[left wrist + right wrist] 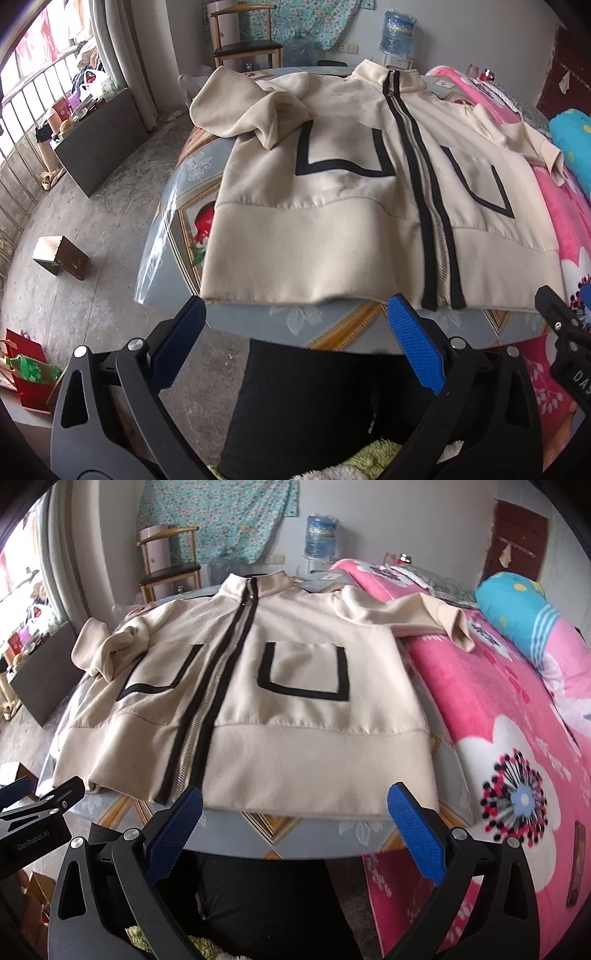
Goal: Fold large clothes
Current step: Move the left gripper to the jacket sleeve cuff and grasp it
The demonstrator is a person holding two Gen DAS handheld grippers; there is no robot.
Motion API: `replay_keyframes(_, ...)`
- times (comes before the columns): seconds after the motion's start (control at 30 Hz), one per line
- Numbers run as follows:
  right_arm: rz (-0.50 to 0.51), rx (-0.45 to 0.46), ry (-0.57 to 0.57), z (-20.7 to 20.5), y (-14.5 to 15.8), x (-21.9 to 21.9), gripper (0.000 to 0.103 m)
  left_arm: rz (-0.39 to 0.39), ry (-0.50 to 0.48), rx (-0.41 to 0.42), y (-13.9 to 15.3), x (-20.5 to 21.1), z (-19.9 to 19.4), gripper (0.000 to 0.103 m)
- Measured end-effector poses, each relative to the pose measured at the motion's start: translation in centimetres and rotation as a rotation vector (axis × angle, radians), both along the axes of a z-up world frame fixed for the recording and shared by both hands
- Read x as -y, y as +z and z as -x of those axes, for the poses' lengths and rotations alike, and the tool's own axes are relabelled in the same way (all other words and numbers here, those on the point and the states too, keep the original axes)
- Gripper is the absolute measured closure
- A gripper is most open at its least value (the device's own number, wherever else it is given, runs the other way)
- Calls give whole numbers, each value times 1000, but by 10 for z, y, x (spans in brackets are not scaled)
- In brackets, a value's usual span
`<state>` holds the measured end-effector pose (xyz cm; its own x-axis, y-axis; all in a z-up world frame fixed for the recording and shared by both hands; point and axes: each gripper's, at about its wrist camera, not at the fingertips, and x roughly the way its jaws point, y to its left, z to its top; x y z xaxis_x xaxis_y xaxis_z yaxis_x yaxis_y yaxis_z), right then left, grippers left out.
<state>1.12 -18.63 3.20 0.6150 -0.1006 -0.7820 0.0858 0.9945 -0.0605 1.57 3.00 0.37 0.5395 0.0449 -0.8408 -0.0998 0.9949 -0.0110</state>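
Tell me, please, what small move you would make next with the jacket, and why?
Probably bring the left gripper to the bunched sleeve and pull it flat. The jacket lies zipped and face up on the table, both grippers' jaws are open and empty, and the other sleeve is already spread out.

Right gripper [565, 332] cut by frame edge; jacket [332, 206] far sleeve bunched.

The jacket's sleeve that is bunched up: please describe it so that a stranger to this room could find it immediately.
Start at the round table with the cream zip jacket spread on it. Go to the shoulder on the window side, near the wooden chair. There the bunched sleeve lies crumpled back onto the jacket, whereas the other sleeve stretches out flat onto the pink blanket.
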Motion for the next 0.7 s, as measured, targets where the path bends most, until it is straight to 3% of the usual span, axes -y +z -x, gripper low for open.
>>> replay_keyframes(0.23, -8, 23, 95, -41, 15, -19, 5, 1, 65, 122, 12, -51, -27, 8)
replay_keyframes(0.33, -97, 44, 166, -69, 29, -27, 5, 29, 44, 197, 21, -75, -40, 8)
replay_keyframes(0.4, -150, 79, 205, -90, 39, -34, 5, 59, 5, 241, 27, -90, -53, 8)
replay_keyframes(0.5, -175, 114, 236, -117, 46, -48, 5, 41, -35, 228, 32, -96, -82, 8)
replay_keyframes(0.7, -259, 57, 250, -170, 34, -65, 5, 44, -181, 237, 48, -80, -157, 8)
